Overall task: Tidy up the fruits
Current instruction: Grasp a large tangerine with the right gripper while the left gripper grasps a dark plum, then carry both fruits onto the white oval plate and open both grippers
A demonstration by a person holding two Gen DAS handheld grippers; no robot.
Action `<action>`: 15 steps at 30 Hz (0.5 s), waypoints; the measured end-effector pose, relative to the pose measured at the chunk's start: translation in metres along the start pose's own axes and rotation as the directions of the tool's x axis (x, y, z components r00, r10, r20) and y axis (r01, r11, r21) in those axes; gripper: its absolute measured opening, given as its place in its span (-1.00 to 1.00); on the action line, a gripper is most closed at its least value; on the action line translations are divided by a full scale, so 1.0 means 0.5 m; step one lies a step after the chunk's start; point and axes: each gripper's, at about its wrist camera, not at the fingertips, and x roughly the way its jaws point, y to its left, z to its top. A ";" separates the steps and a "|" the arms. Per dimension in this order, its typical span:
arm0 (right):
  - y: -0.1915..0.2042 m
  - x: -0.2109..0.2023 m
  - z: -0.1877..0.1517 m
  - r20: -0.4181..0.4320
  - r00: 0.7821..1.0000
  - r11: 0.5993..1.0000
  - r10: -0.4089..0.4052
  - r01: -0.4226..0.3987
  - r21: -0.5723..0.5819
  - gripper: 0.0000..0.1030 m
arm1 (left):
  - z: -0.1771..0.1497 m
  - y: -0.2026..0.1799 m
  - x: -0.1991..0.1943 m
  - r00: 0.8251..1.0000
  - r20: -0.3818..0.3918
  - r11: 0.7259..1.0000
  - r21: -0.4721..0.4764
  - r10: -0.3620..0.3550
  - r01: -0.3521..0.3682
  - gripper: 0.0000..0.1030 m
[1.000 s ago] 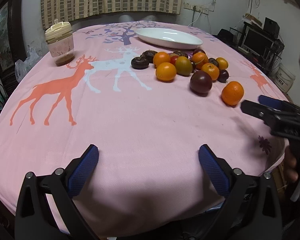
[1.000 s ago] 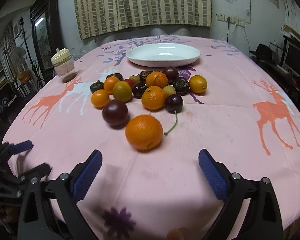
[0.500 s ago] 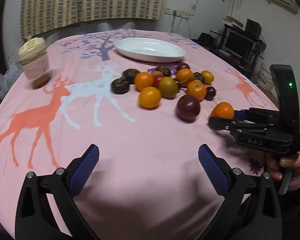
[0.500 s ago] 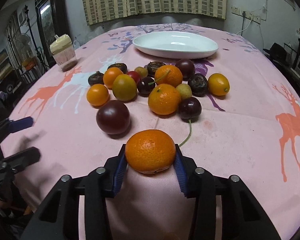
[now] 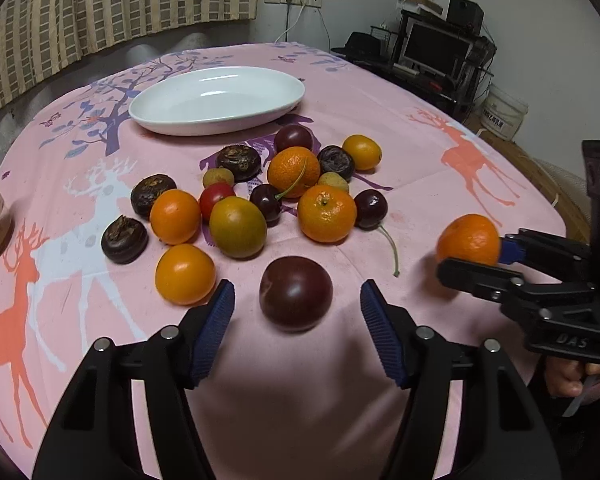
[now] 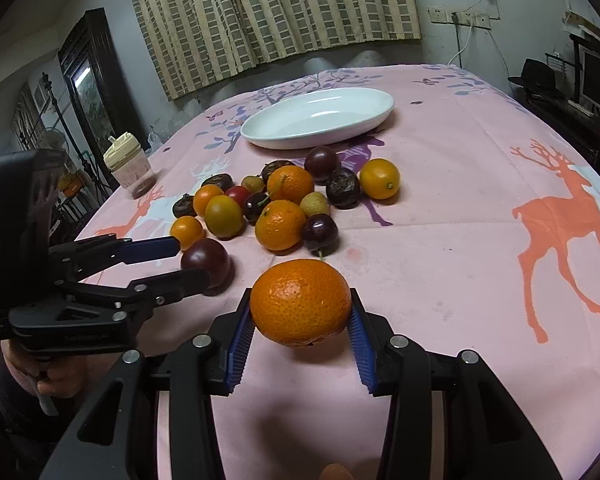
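Right tongs [image 6: 300, 322] pinch a tangerine [image 6: 300, 302] lifted just off the pink tabletop [image 6: 440, 248]; left tongs [image 5: 296, 308], just closing, straddle a plum [image 5: 296, 292] untouched, at 6 o'clock of the fruit pile [image 5: 284, 188].

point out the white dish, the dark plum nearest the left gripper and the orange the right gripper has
white dish [image 5: 180, 122], left wrist view, on its near rim
dark plum [image 5: 296, 292], left wrist view, on the middle of its skin
orange [image 6: 300, 302], right wrist view, on its front face between the blue fingers
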 end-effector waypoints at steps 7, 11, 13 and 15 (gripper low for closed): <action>-0.028 0.005 0.003 0.006 1.000 0.999 0.010 -0.010 0.031 -0.13 | 0.003 -0.008 0.041 0.997 -0.064 0.999 0.028 0.040 -0.038 -0.20; -0.038 0.010 0.016 0.009 1.000 0.999 0.011 -0.011 0.038 -0.13 | 0.001 -0.003 0.038 0.997 -0.070 0.999 0.028 0.024 -0.022 -0.24; -0.040 0.011 0.031 0.010 1.000 0.999 0.013 -0.013 0.030 -0.13 | 0.006 0.008 0.024 0.998 -0.069 1.000 0.020 -0.009 0.010 -0.24; -0.040 0.010 0.055 0.014 1.000 0.999 0.027 -0.027 0.020 -0.13 | 0.026 0.018 0.003 0.999 -0.037 0.999 0.024 -0.027 0.028 -0.24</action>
